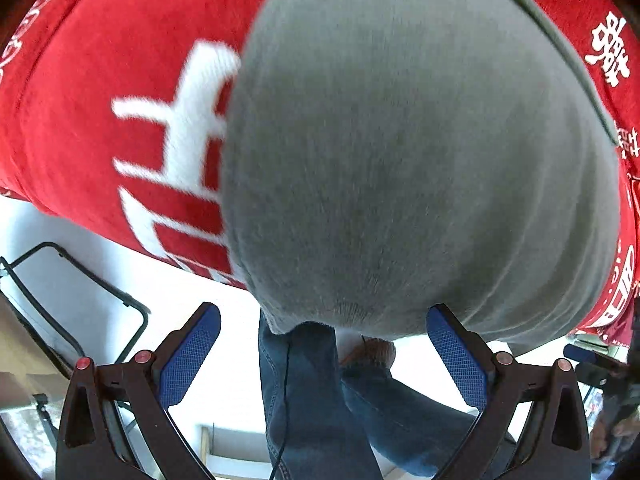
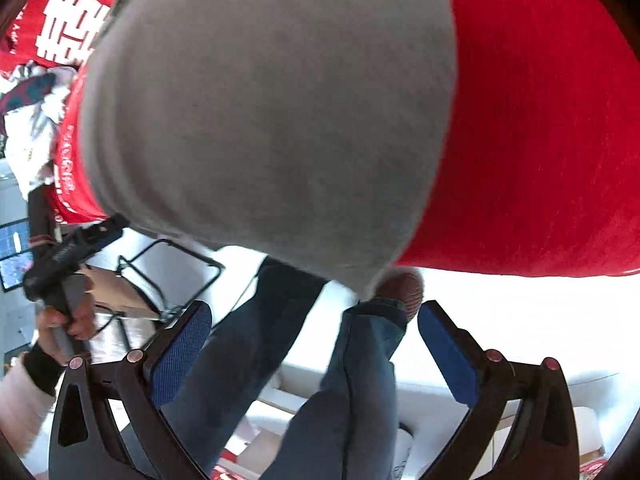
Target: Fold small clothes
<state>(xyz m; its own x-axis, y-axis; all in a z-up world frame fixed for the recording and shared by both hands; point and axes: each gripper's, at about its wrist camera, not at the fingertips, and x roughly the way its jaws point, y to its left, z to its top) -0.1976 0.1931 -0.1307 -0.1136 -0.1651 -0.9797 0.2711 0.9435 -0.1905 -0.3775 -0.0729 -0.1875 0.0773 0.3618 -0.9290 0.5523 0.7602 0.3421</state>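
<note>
Grey garment [image 1: 400,152] flat on red cloth w/ white characters [image 1: 100,100], filling most of both wrist views; edge blurred, hem hanging off table edge toward 6 o'clock.

Left gripper [image 1: 323,356]: blue pads [image 1: 188,356] spread wide, nothing pinched. Right-hand pad tip at 5 o'clock of garment, overlapping its hem edge in the view; contact can't tell. Left-hand pad well clear, over white floor.

Right gripper [image 2: 314,352]: fingers [image 2: 182,354] spread fully, empty; garment [image 2: 264,112] at 12 o'clock, lower corner just above gap betw. pads, not touching either.

Below, betw. pads in both views: jeans legs [image 2: 352,380] and a shoe [image 2: 400,288]. In right view at 9 o'clock: hand [image 2: 66,320] gripping other gripper's handle, light sleeve w/ dark cuff. Black wire-frame rack [image 1: 80,292] at 8 o'clock in left view. Bundle of white/patterned fabric [image 2: 32,120] at 10 o'clock in right view, on red cloth edge.
</note>
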